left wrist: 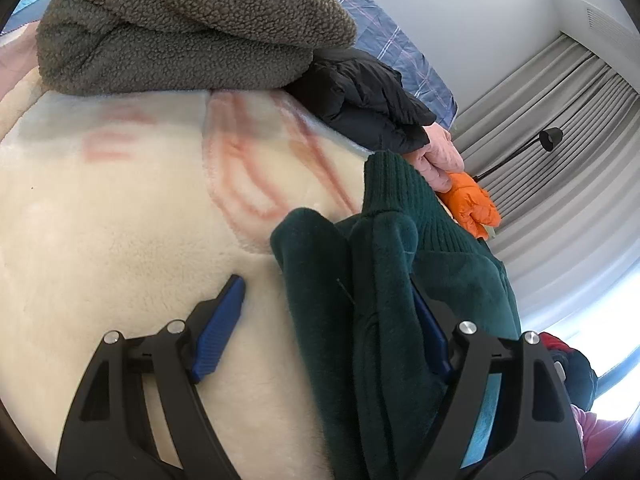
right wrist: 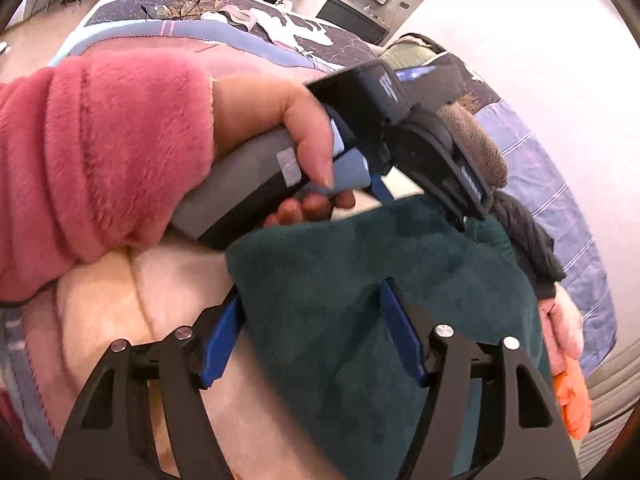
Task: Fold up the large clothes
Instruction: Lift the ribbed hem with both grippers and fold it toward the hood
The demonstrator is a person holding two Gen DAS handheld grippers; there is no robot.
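A loose fold is being risked: the thick dark green fleece garment (left wrist: 384, 288), bunched near the edge of the cream plush blanket with pink markings (left wrist: 120, 216), could be let slide apart if too shallow a bite of its layers is taken. The left gripper (left wrist: 328, 312) is being held with its jaws spread wide, the green folds lying between the blue finger pads (left wrist: 220, 320) without visibly being squeezed. The right gripper (right wrist: 312, 332) is likewise being held released, its jaws straddling the garment's edge. Farther back, a folded olive sherpa garment (left wrist: 180, 28) and a black padded jacket (left wrist: 368, 100) are being kept aside.
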